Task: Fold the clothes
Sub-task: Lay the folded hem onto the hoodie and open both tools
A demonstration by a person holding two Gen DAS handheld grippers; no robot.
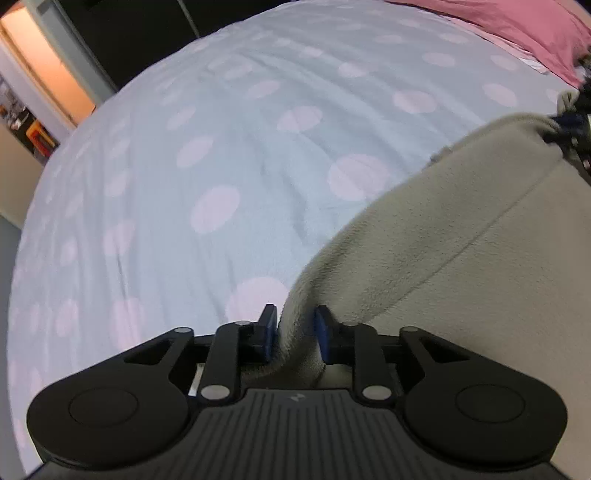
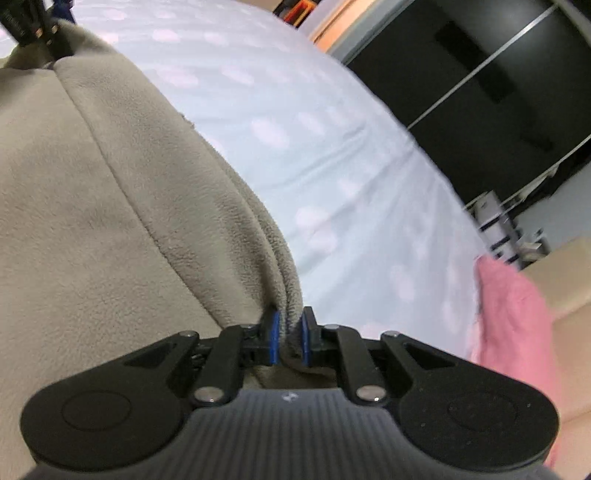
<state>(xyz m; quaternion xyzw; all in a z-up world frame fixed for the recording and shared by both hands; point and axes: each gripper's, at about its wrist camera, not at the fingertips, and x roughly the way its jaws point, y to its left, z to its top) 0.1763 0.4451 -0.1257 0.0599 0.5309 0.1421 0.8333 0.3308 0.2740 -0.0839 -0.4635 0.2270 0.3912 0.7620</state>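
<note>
A beige fleece garment [image 1: 461, 236] hangs stretched between both grippers above the bed. My left gripper [image 1: 294, 332] is shut on one edge of the fleece, which bunches between the blue pads. My right gripper [image 2: 289, 334] is shut on the opposite edge of the same fleece [image 2: 92, 206]. Each gripper shows at the far corner of the other's view: the right one in the left wrist view [image 1: 576, 122], the left one in the right wrist view [image 2: 33, 26]. A seam runs across the cloth.
A pale blue bedsheet with pink dots [image 1: 221, 155] covers the bed below. A pink pillow [image 1: 535, 29] lies at its head and shows in the right wrist view [image 2: 513, 317]. A dark wardrobe [image 2: 480, 81] stands beyond the bed. A doorway [image 1: 48, 74] is at far left.
</note>
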